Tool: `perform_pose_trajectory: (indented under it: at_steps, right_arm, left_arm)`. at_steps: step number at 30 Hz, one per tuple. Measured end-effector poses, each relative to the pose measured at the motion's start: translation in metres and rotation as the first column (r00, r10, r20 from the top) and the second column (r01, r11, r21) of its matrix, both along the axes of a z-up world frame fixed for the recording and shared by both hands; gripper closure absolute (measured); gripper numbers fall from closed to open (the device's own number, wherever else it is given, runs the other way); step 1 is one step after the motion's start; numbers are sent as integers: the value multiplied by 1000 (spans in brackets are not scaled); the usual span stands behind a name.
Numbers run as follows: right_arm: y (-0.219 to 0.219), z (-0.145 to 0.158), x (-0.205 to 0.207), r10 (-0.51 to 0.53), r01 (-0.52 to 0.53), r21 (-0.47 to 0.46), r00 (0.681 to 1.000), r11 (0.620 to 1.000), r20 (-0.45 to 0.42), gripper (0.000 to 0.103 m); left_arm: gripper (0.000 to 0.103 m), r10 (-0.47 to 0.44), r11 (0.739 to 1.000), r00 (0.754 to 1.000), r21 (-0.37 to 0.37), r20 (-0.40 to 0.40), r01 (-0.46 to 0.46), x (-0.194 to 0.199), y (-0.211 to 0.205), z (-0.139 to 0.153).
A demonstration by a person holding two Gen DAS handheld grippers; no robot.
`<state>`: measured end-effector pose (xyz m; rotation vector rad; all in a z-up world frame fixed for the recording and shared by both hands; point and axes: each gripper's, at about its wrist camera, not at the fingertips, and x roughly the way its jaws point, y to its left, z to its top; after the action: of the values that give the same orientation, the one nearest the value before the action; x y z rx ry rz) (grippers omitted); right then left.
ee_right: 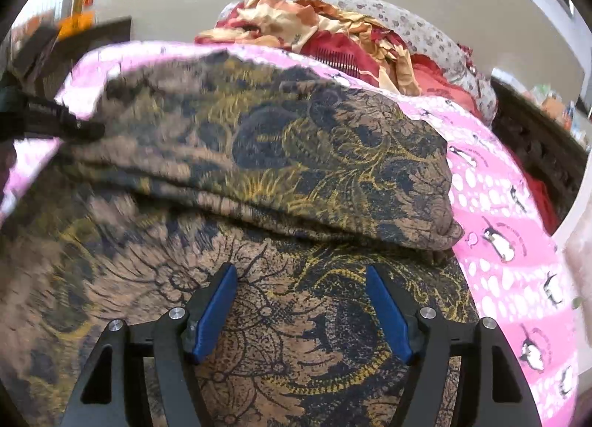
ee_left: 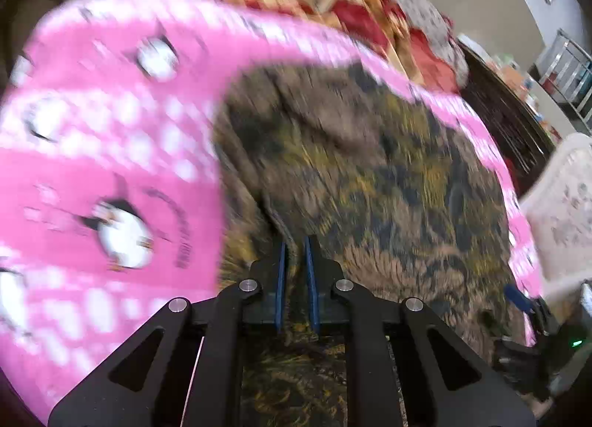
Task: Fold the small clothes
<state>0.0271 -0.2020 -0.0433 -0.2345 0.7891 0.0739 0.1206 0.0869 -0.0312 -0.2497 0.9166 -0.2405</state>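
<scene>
Pink penguin-print sheet [ee_right: 495,205] covers the bed and takes up most of both views; a heap of red and cream clothes [ee_right: 333,35] sits at its far end on a grey floral pillow [ee_right: 418,31]. Task item is the brown cloth with black and yellow floral print [ee_right: 296,153], lying on the pink sheet right in front of both cameras, one part already doubled over so a thick rolled edge runs across the right wrist view. Left gripper [ee_left: 295,260] is clenched on a ridge of that cloth, blue pads pinching a thin pleat between them. Right gripper [ee_right: 301,301] is released, jaws wide apart, hovering just above the lower layer of the same cloth, nothing held. Left view is motion-blurred, so fine detail there is unreliable. Judgement on handling: thin, light woven fabric, fully limp, drapes and bunches easily, no fragility, moderate friction against the sheet so it should drag rather than slide. It will sag between two hold points, so take it at an edge or corner, not mid-panel; the right gripper's best bet looks like the near hem or the right end of the fold [ee_right: 444,231], level with the left grip, to keep the next fold square
</scene>
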Motion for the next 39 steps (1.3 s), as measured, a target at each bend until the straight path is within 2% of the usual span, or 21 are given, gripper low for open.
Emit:
perform_pose_trajectory:
  at_steps: [1, 2, 3, 5, 7, 8, 11, 13, 14, 15, 16, 17, 19, 21, 22, 26, 28, 30, 31, 33, 39]
  right_arm:
    - [-7, 6, -2, -8, 7, 45, 1000, 999, 17, 34]
    - [-17, 17, -3, -27, 21, 105, 998, 994, 51, 34]
    - [-24, 24, -1, -47, 36, 135, 996, 990, 75, 34]
    - [-37, 38, 12, -75, 55, 176, 991, 983, 112, 38]
    - [-41, 45, 34, -47, 25, 194, 993, 981, 109, 51]
    - [-39, 45, 45, -28, 10, 189, 996, 982, 90, 56]
    - [-53, 32, 80, 27, -23, 227, 999, 974, -17, 62]
    - [-76, 9, 92, -72, 85, 120, 992, 989, -102, 72]
    - [-90, -3, 93, -103, 120, 115, 984, 986, -144, 75]
    - [-111, -5, 86, -92, 123, 236, 986, 964, -138, 76]
    - [-120, -5, 85, -97, 138, 288, 984, 948, -153, 82]
    - [-124, -4, 84, -96, 142, 301, 982, 943, -164, 82]
    - [-116, -2, 84, -66, 105, 238, 984, 966, -168, 82]
    - [-108, 6, 89, -89, 123, 197, 981, 973, -171, 82]
    - [-105, 15, 93, -114, 139, 183, 984, 973, -141, 82]
    - [-101, 49, 126, -183, 182, 253, 983, 950, -17, 81]
    - [-103, 38, 152, -204, 207, 224, 978, 952, -37, 81]
    - [-107, 3, 177, -251, 265, 117, 961, 957, -116, 81]
    - [-111, -14, 182, -247, 264, 115, 959, 958, -140, 80]
    - [-119, -11, 183, -256, 276, 171, 958, 946, -130, 81]
    - [-116, 3, 172, -240, 257, 150, 963, 955, -123, 79]
  left_arm:
    - [89, 43, 997, 998, 54, 47, -46, -5, 2, 11]
    - [72, 89, 990, 992, 104, 92, -98, -9, 4, 19]
    - [48, 130, 980, 981, 133, 142, -149, -16, 5, 27]
    - [31, 161, 973, 954, 119, 253, -196, -24, 1, 38]
    - [30, 117, 982, 950, 107, 290, -154, -22, -13, 41]
    - [30, 66, 990, 963, 102, 260, -95, -12, -25, 35]
    - [31, 26, 991, 989, 123, 143, -44, 16, -49, 8]
    - [31, 26, 989, 996, 140, 80, -37, 28, -53, -14]
    - [31, 30, 987, 998, 158, 61, -40, 30, -54, -26]
    - [30, 17, 983, 997, 180, 76, -31, 27, -54, -36]
    - [30, 15, 984, 996, 178, 86, -30, 25, -55, -36]
    - [30, 20, 984, 995, 177, 96, -37, 23, -54, -34]
    - [30, 23, 981, 996, 188, 90, -40, 25, -54, -34]
    - [30, 25, 979, 996, 197, 90, -43, 24, -57, -32]
    - [30, 27, 978, 996, 201, 90, -45, 25, -56, -32]
    - [29, 29, 977, 996, 206, 88, -47, 25, -59, -34]
    - [29, 30, 978, 996, 203, 87, -47, 25, -58, -35]
    - [28, 29, 978, 996, 202, 87, -46, 24, -58, -36]
    - [28, 29, 978, 996, 205, 86, -46, 26, -59, -36]
    - [27, 30, 977, 996, 207, 85, -47, 27, -60, -37]
    - [26, 34, 979, 996, 196, 83, -50, 26, -59, -38]
